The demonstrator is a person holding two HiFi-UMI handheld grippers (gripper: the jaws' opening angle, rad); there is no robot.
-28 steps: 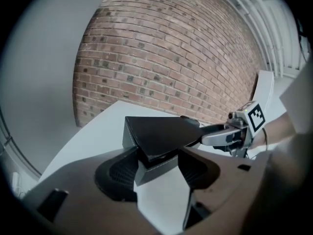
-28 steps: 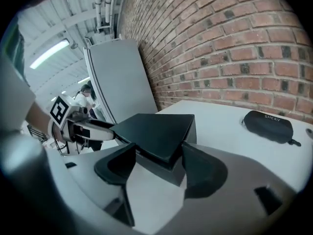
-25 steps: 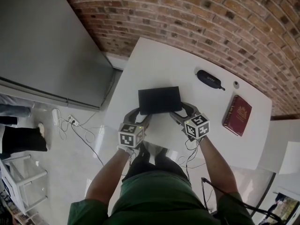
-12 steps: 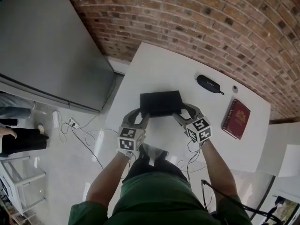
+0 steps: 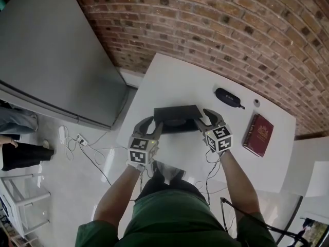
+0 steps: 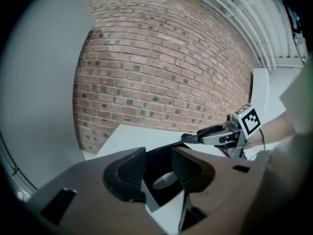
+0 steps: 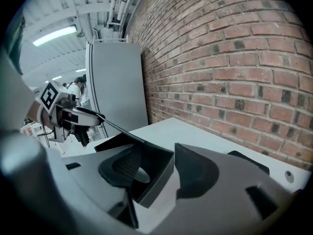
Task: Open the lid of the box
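A black box (image 5: 175,123) sits on the white table (image 5: 169,81) right in front of me. Its thin lid (image 5: 175,110) is tilted up at the near edge, and something pale and round (image 6: 165,180) shows inside. My left gripper (image 5: 154,124) grips the lid's near left corner and my right gripper (image 5: 201,119) the near right corner. Both pairs of jaws are closing. From the left gripper (image 6: 159,163) I see the right gripper pinching the lid's edge (image 6: 188,138). From the right gripper (image 7: 156,165) I see the left gripper pinching that edge too (image 7: 105,119).
A black oblong case (image 5: 229,98), a small round thing (image 5: 256,103) and a dark red book (image 5: 258,134) lie on the table to the right. A brick wall (image 5: 231,30) stands behind, a grey cabinet (image 5: 51,50) to the left, and cables (image 5: 82,138) run on the floor.
The lid lay flat on the box a second ago; its near edge is now raised. Both grippers have closed in on the near corners.
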